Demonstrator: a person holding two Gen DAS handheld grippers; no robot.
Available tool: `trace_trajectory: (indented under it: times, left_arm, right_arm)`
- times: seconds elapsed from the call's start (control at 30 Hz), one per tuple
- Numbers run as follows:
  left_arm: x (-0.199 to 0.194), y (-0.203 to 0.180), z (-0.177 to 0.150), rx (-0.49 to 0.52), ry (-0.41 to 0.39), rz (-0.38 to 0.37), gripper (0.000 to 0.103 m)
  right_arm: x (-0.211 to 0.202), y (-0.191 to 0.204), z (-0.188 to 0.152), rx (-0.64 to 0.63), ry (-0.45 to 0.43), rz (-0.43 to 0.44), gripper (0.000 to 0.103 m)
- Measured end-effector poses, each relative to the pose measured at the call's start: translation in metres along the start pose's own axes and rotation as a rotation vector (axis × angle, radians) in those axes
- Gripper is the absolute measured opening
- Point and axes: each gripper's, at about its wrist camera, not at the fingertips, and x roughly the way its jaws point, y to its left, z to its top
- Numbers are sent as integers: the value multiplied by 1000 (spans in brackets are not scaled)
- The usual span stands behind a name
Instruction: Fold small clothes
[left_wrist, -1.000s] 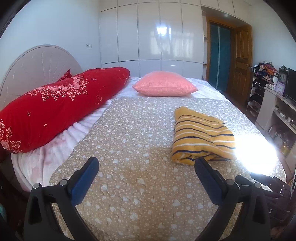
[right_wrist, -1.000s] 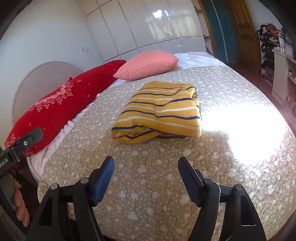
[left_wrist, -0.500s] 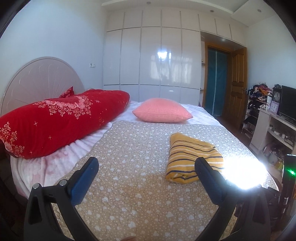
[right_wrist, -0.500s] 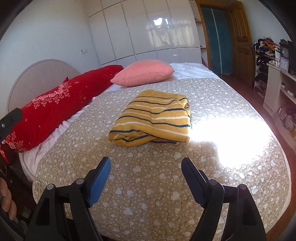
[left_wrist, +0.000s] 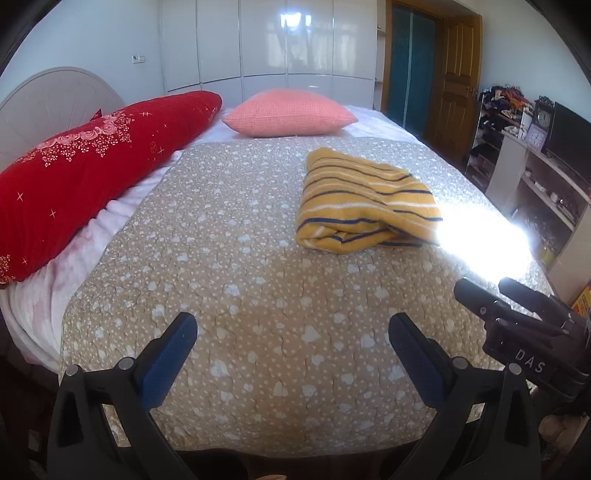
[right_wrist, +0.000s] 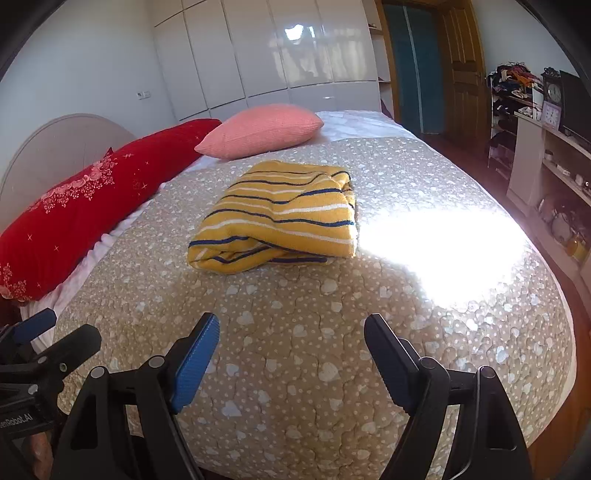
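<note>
Left claw (left_wrist: 291, 332): wide open, empty, over the near part of the bed (left_wrist: 258, 295).
Right claw (right_wrist: 291, 332): has just been opening, now wide, nothing between its jaws.
Sweater (right_wrist: 280, 218): folded bundle on the bed, in front of the pink pillow (right_wrist: 258, 129).
Progress: folding seems done; perhaps only tidying is left.

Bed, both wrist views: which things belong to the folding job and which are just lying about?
Job:
- striped yellow garment, folded
- left gripper, open
- right gripper, open, nothing between its fingers

Lying about:
- red bolster
- pink pillow
- patterned quilt
</note>
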Motion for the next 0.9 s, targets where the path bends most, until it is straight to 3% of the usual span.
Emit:
trace_trajectory:
  times: [0.9]
  left_arm:
    - [6,-5,-3,1,44,-12,103]
  right_arm:
    - [5,3,-5,9,17,-12,88]
